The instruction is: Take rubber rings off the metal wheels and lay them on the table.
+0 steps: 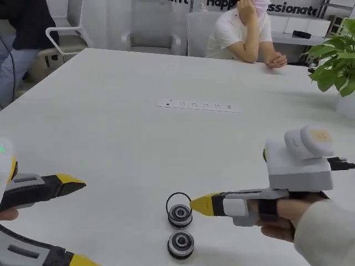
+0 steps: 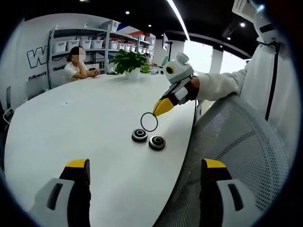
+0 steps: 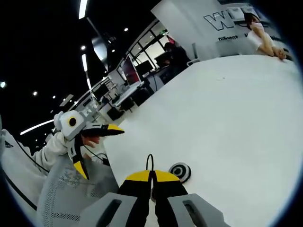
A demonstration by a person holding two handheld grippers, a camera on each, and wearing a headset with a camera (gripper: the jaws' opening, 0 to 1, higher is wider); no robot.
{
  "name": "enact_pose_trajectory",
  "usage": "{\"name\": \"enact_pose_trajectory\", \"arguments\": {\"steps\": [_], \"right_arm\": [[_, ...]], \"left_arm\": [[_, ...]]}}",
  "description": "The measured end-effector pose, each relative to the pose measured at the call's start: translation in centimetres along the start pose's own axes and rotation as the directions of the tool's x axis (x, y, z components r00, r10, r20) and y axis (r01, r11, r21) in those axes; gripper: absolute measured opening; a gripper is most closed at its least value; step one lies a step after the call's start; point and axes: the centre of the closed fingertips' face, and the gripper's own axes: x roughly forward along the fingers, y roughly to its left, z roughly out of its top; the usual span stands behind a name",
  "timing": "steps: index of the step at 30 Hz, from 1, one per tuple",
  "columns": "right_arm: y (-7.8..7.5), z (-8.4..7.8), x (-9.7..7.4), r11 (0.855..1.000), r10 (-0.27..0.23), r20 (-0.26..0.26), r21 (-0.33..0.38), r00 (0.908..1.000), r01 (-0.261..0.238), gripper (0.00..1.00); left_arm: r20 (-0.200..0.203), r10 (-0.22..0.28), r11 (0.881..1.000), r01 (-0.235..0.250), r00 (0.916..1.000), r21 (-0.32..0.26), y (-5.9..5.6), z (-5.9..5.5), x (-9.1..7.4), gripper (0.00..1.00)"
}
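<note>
R hand-held gripper (image 1: 195, 204) clamped on rubber ring (image 1: 178, 193), by wheels (image 1: 181, 244), L hand-held gripper (image 1: 77, 220) jaws apart

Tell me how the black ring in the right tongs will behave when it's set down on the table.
Probably light: the right tongs hold the ring by one edge alone. Likely springy rather than limp, since it stands round while pinched there. It looks so thin that it should fall flat on the table rather than roll.
</note>
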Motion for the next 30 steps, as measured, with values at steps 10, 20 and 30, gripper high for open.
{"name": "enact_pose_trajectory", "arguments": {"steps": [10, 20, 30], "right_arm": [[1.3, 0.2, 0.9, 0.997, 0.042, 0.008, -0.065, 0.9991, -0.041, 0.00], [2.8, -2.3, 3.1, 0.985, 0.074, -0.096, -0.146, 0.9926, -0.088, 0.00], [3.4, -3.9, 4.7, 0.969, 0.052, -0.155, -0.231, 0.9866, -0.087, 0.00]], "left_arm": [[-0.045, -0.017, 1.000, 0.017, 0.9988, 0.008, -0.2, -1.0, 0.4, 0.96], [-0.077, -0.015, 1.000, 0.016, 0.9969, 0.021, -0.2, -1.6, 0.5, 0.94], [-0.089, -0.023, 1.000, 0.025, 0.9957, 0.018, -0.4, -1.9, 0.6, 0.94]]}}
